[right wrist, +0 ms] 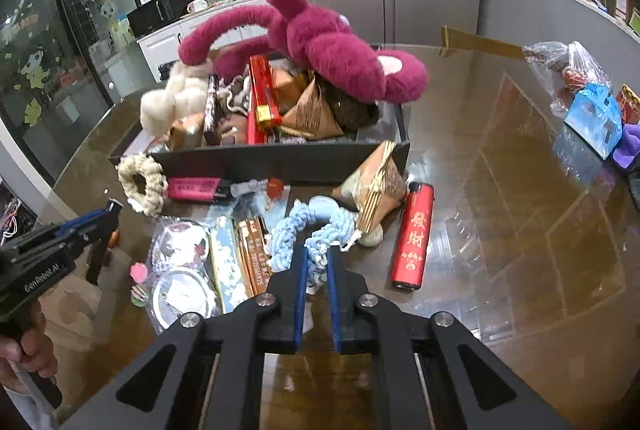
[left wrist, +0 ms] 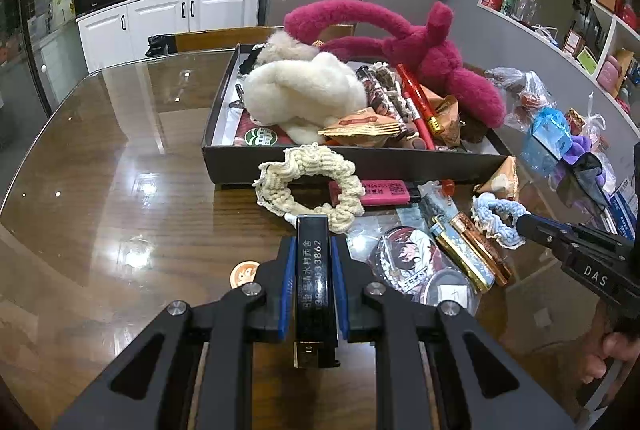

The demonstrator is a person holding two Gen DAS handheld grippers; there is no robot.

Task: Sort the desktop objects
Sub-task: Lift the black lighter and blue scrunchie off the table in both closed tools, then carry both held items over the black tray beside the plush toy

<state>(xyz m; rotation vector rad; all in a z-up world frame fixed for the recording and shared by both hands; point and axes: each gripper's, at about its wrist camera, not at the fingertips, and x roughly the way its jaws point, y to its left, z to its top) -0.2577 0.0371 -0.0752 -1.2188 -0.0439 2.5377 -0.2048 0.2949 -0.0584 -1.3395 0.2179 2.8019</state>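
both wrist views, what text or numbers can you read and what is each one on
"DAS" on the right gripper body.
"GenRobot.AI" on the left gripper body.
"发财" in gold on the red lighter.
"水村西舍" and "...33862", partly hidden, on the black lighter in the left jaws.
Pink lighter print: too blurred.

Pink lighter (left wrist: pixel 384 192) partly behind scrunchie (left wrist: pixel 308 186)

Indoor ceiling light, moderately bright; small white glare spots and streaky reflections on the glossy table (left wrist: pixel 120 158) left of the left hand-held gripper (left wrist: pixel 313 266) and right of the right hand-held gripper (right wrist: pixel 318 270). Heavy fisheye bending with black vignette at the corners; centre sharp, far background soft, windows dark.
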